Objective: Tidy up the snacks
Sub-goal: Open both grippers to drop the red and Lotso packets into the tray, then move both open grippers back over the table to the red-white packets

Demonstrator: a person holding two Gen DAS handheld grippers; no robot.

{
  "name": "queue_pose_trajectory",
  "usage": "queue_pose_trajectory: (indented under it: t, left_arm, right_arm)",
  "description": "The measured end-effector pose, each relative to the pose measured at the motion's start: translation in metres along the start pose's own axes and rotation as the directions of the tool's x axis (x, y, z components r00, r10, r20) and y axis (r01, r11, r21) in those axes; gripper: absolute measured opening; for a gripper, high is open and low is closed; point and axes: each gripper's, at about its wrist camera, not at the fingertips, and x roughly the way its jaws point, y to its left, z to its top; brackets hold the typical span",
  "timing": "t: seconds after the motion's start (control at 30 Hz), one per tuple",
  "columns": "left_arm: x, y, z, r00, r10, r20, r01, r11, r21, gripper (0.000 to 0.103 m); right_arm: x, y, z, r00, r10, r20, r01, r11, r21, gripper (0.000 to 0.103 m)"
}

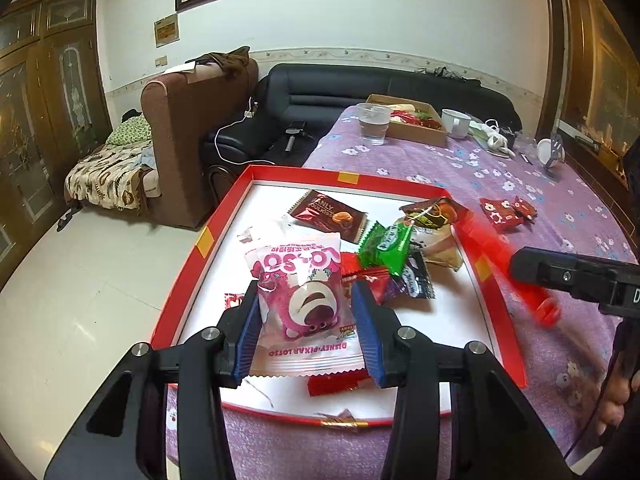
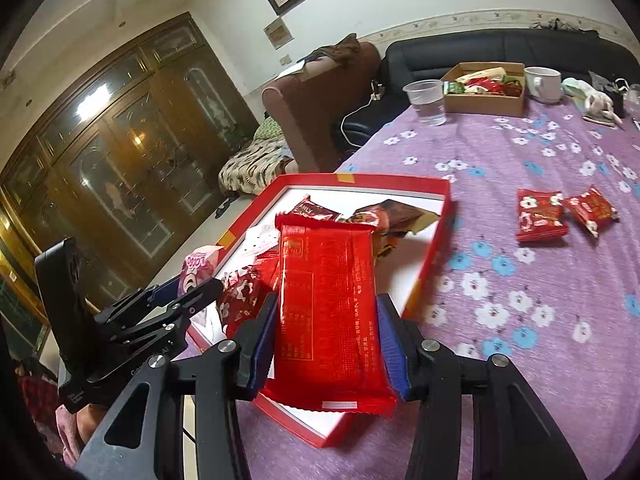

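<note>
My left gripper (image 1: 306, 292) is shut on a pink Lotso bear snack bag (image 1: 302, 300) and holds it over the red-rimmed tray (image 1: 202, 240). The tray holds several snacks: a brown cake packet (image 1: 328, 214), a green packet (image 1: 386, 246) and a dark one (image 1: 416, 276). My right gripper (image 2: 328, 312) is shut on a long red snack packet (image 2: 328, 304) above the tray's near right edge (image 2: 436, 236). In the left wrist view that packet (image 1: 504, 268) is blurred beside the tray. Two small red packets (image 2: 540, 214) (image 2: 592, 210) lie on the purple tablecloth.
At the table's far end stand a clear plastic cup (image 2: 426, 98), a cardboard box of snacks (image 2: 486, 90) and a white mug (image 2: 544, 82). A brown armchair (image 1: 188, 136) and a black sofa (image 1: 360, 84) stand beyond the table. White tile floor lies left.
</note>
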Motion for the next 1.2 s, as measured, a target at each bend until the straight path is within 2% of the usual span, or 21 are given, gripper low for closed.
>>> queue_pose_trajectory:
  t: [0.13, 0.23, 0.4, 0.7, 0.83, 0.9, 0.97, 1.03, 1.1, 1.2]
  left_arm:
    - [0.005, 0.003, 0.004, 1.0, 0.016, -0.001, -0.016, 1.0, 0.003, 0.043]
    - [0.013, 0.006, 0.006, 1.0, 0.029, -0.01, -0.029, 1.0, 0.006, 0.043]
    - [0.021, 0.008, 0.009, 0.999, 0.041, -0.021, -0.04, 0.999, 0.009, 0.043]
    - [0.031, 0.01, 0.011, 0.998, 0.055, -0.03, -0.054, 0.998, 0.022, 0.043]
    - [0.034, 0.01, 0.012, 0.997, 0.074, -0.028, -0.073, 0.997, 0.03, 0.043]
    - [0.037, 0.008, 0.012, 0.996, 0.085, -0.033, -0.084, 0.996, 0.038, 0.043]
    - [0.04, 0.006, 0.012, 0.994, 0.102, -0.036, -0.1, 0.994, 0.05, 0.043]
    - [0.042, 0.003, 0.013, 0.992, 0.122, -0.031, -0.12, 0.991, 0.066, 0.049]
    - [0.041, 0.002, 0.013, 0.99, 0.14, -0.024, -0.138, 0.988, 0.073, 0.057]
    - [0.039, 0.004, 0.014, 0.987, 0.161, -0.014, -0.16, 0.984, 0.074, 0.061]
  right_arm:
    - [0.01, 0.006, 0.006, 1.0, 0.012, -0.001, -0.012, 1.0, -0.018, 0.047]
    - [0.02, 0.011, 0.008, 1.0, -0.021, -0.019, 0.02, 0.999, -0.043, 0.047]
    - [0.032, 0.013, 0.006, 0.998, -0.023, -0.05, 0.02, 0.997, -0.072, 0.05]
    - [0.019, 0.0, 0.003, 0.999, 0.001, -0.033, -0.003, 0.997, -0.074, 0.05]
    - [0.002, -0.001, -0.009, 0.994, 0.07, -0.078, -0.08, 0.988, -0.129, 0.05]
    - [-0.003, 0.001, -0.015, 0.99, 0.09, -0.104, -0.106, 0.982, -0.155, 0.055]
    - [-0.004, 0.005, -0.023, 0.981, 0.135, -0.137, -0.157, 0.974, -0.161, 0.056]
    - [0.0, 0.01, -0.029, 0.971, 0.172, -0.163, -0.197, 0.968, -0.153, 0.056]
    - [0.009, 0.013, -0.034, 0.965, 0.175, -0.197, -0.207, 0.966, -0.155, 0.057]
    - [0.019, 0.017, -0.038, 0.956, 0.197, -0.218, -0.231, 0.962, -0.145, 0.057]
